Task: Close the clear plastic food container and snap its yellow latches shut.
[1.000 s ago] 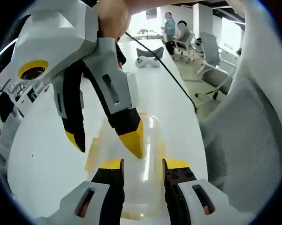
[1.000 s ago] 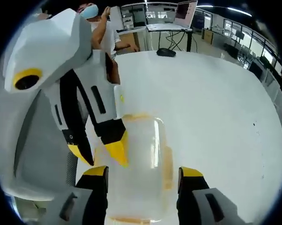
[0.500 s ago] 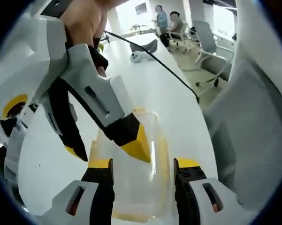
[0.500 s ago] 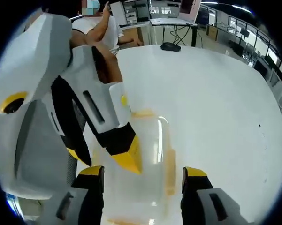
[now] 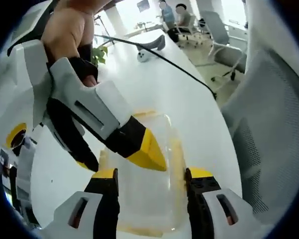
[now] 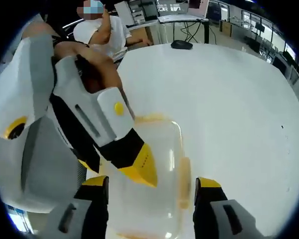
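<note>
The clear plastic container [image 5: 150, 199] with yellow latches [image 5: 177, 155] lies on the white table [image 5: 189, 99], lid down on it. My left gripper [image 5: 152, 175] is open, one jaw on each side of the container. The right gripper [image 5: 125, 164] reaches in from the upper left, open, its yellow fingertip [image 5: 148, 152] over the lid. In the right gripper view the container [image 6: 163, 149] sits between my right gripper's [image 6: 152, 183] open jaws, with a side latch [image 6: 185, 180] showing. The left gripper [image 6: 122, 174] crosses in from the left, its yellow fingertip [image 6: 139, 168] above the lid.
A black cable [image 5: 181, 72] runs across the table toward a white object [image 5: 145, 56]. A grey mesh chair [image 5: 273, 134] stands close on the right, office chairs [image 5: 224, 35] and people behind. A dark mouse [image 6: 181, 45] and a seated person [image 6: 97, 27] lie beyond the table.
My left jaws have spread wider around the container. Both views have tilted, and each opposite gripper now leans lower and flatter over the lid.
</note>
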Available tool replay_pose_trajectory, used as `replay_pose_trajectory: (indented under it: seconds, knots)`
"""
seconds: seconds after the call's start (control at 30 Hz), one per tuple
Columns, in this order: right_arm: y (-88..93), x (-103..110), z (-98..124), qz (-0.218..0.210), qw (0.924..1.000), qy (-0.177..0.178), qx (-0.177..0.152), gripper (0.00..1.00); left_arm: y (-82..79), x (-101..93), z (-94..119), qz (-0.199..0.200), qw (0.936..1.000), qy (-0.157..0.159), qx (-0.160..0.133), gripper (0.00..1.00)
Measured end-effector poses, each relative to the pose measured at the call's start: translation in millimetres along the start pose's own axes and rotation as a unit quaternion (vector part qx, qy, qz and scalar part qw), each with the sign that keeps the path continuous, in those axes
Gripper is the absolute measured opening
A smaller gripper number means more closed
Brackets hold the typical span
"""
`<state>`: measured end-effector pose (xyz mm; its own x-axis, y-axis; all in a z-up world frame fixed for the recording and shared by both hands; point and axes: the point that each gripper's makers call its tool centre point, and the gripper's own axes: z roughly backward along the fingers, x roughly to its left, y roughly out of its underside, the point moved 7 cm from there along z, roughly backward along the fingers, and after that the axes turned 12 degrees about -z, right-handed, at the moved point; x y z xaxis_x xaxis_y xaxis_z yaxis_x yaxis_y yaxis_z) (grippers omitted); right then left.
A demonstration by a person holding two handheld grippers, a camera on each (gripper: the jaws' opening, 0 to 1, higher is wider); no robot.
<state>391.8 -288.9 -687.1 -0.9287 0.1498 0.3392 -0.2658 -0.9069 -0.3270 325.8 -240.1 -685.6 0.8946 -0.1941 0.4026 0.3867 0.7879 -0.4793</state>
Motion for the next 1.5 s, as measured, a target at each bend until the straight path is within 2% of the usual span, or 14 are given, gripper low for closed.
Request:
replay_pose_trajectory:
  seconds: [0.27, 0.43, 0.53, 0.6, 0.67, 0.83, 1.07, 1.27, 1.5]
  knots:
    - [-0.8, 0.8, -0.7, 0.004, 0.9999, -0.011, 0.012, 0.69, -0.5, 2.0, -0.3, 0.006, 1.0000, -0.002, 0.006, 0.52]
    - [-2.1, 1.1, -0.9, 0.008, 0.9997, -0.013, 0.021, 0.68, -2.1, 5.5, 0.0, 0.027, 0.9996, 0.003, 0.008, 0.51]
    - [-3.8, 0.4, -0.1, 0.009, 0.9996, -0.008, 0.024, 0.67, -2.5, 6.2, 0.5, 0.037, 0.9993, 0.005, 0.006, 0.51]
    - [-6.8, 1.5, 3.6, 0.023, 0.9996, -0.002, 0.019, 0.63, -2.1, 6.6, 0.6, 0.045, 0.9990, 0.006, 0.002, 0.50]
    - [-7.0, 0.0, 5.5, 0.018, 0.9996, 0.005, 0.019, 0.59, -2.1, 6.5, 0.5, 0.047, 0.9989, 0.006, 0.001, 0.50]
    - [-4.3, -1.4, 6.9, 0.009, 0.9994, 0.011, 0.031, 0.59, -3.6, 7.8, -1.5, 0.061, 0.9981, -0.002, 0.005, 0.50]
    - [-4.1, -2.7, 6.1, 0.014, 0.9988, 0.010, 0.045, 0.58, -4.0, 8.7, 0.2, 0.065, 0.9978, 0.008, 0.008, 0.47]
    - [-4.7, -2.8, 5.7, 0.015, 0.9985, 0.011, 0.051, 0.57, -8.1, 6.9, 1.9, 0.076, 0.9969, 0.016, 0.015, 0.39]
    - [-5.0, -1.9, 5.1, 0.014, 0.9982, 0.015, 0.056, 0.57, -8.9, 8.5, 1.7, 0.078, 0.9963, 0.027, 0.025, 0.40]
